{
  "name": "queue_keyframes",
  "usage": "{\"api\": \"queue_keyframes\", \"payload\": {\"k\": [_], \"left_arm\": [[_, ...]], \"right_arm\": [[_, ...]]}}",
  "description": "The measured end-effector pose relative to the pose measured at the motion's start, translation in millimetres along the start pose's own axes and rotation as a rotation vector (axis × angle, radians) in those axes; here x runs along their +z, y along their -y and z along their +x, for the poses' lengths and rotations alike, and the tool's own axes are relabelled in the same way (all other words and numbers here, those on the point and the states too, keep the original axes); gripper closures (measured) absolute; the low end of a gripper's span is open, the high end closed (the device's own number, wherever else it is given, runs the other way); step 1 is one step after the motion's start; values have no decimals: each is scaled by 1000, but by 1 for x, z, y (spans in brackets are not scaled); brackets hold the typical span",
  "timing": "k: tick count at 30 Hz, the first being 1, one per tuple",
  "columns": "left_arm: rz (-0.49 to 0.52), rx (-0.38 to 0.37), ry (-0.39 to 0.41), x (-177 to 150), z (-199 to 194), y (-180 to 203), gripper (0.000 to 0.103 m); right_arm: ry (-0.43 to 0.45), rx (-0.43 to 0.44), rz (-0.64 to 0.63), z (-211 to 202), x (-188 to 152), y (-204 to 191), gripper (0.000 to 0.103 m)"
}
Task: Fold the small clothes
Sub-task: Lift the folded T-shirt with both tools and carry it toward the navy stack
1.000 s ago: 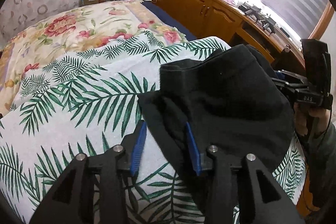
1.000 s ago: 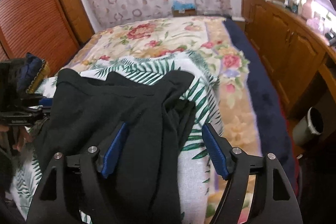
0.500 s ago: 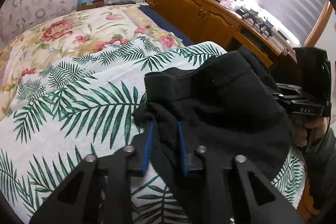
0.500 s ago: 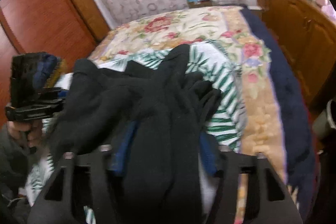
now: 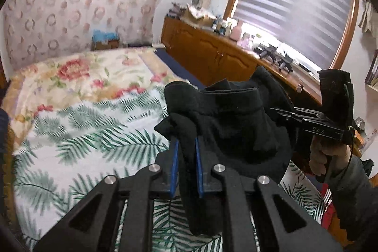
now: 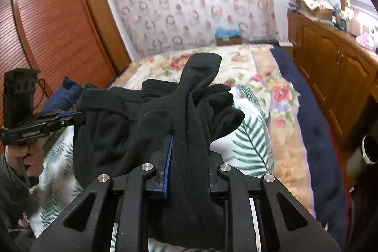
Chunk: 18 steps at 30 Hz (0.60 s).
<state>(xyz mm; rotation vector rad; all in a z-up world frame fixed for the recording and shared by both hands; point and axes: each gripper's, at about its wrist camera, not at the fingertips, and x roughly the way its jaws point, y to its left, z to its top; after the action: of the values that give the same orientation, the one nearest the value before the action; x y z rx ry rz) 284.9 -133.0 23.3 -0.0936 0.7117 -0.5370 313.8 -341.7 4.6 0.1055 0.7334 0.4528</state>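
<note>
One black garment (image 5: pixel 226 124) is counted, along with two grippers: the left gripper (image 5: pixel 185 145) and the right gripper (image 6: pixel 189 152). Two hands are seen, the right hand (image 5: pixel 324 157) and the left hand (image 6: pixel 28 155). One palm-leaf sheet (image 5: pixel 82 143), one floral bedspread (image 5: pixel 78 72), one wooden cabinet run (image 5: pixel 212 56), one window blind (image 5: pixel 300 6), one wardrobe (image 6: pixel 54 25) and one bin (image 6: pixel 363 155) are counted.
</note>
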Motion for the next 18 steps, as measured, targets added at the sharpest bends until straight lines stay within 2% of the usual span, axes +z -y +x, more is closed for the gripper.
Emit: {"api": "queue_keyframes", "payload": {"k": [9,18], "left_arm": [[-9,88,95,-5,-70,-20,93],[-66,183,185,-29,-134,-60,93]], "right_arm": [[52,59,-81,-7,30,-54,85],[65,139,-194,18,60,-127,85]]}}
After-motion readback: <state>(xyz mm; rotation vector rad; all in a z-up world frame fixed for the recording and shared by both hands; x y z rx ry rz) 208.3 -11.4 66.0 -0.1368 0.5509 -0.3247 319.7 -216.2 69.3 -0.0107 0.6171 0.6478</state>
